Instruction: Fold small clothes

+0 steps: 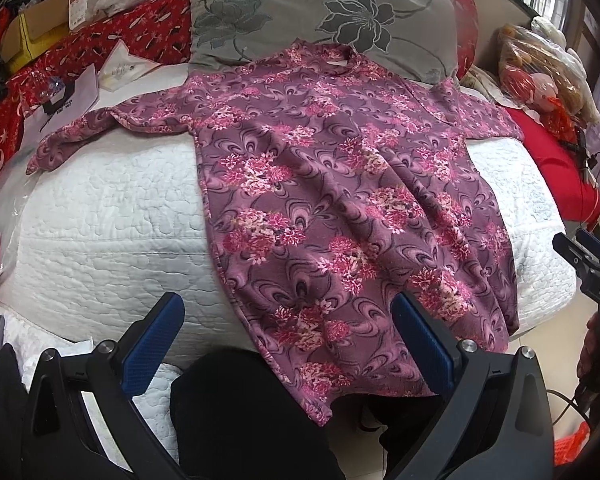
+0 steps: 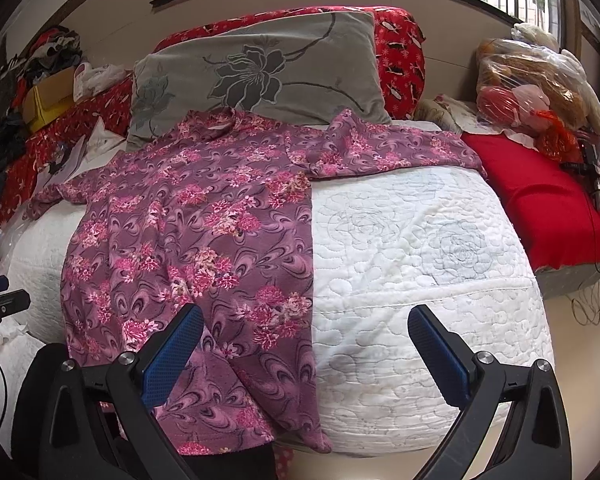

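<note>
A purple top (image 1: 340,208) with pink flower clusters lies spread flat and unfolded on the white quilted bed (image 1: 108,216). Its collar points far, resting against the grey pillow (image 1: 300,12); both sleeves stretch out left and right, and the hem hangs over the near edge.

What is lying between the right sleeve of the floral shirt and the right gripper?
Only bare white quilt. In the right wrist view, nothing lies on it between the shirt sleeve and the open right gripper.
</note>
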Demonstrator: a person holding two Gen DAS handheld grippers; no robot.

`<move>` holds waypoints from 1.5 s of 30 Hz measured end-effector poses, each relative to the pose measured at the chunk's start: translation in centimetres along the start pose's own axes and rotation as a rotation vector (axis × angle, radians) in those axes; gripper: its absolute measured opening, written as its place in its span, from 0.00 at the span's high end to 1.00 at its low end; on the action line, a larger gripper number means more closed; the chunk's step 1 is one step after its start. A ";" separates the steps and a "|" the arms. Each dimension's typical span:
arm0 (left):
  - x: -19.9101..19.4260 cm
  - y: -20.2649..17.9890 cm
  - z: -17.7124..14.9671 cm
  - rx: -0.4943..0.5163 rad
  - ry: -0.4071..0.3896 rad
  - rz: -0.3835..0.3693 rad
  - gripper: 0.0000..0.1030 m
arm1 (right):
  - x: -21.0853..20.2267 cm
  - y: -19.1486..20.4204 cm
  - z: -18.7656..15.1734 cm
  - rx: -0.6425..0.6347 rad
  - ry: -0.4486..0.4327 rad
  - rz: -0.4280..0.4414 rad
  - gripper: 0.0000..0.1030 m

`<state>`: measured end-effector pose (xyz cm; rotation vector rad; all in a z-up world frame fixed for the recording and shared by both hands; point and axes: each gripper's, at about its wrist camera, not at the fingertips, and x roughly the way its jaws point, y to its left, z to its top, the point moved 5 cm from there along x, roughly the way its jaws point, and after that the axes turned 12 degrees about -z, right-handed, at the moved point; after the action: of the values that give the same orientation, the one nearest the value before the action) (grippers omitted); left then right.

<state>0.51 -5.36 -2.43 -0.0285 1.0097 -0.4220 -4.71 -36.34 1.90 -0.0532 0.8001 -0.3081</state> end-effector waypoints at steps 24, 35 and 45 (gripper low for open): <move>4.7 8.5 -1.2 -0.310 0.169 -0.038 0.00 | 3.9 -0.4 -1.4 -0.008 0.149 -0.033 0.03; 12.5 3.8 -4.4 -0.219 0.460 -0.119 0.59 | 9.1 1.2 -8.5 -0.112 0.417 0.013 0.60; 0.5 7.5 -1.5 -0.412 0.221 -0.371 0.97 | 0.6 -1.2 -4.0 0.066 0.204 0.303 0.96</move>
<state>1.98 1.56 -5.26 -0.5566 1.3018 -0.5562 -7.47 -37.37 -1.11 0.1631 0.9857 -0.0528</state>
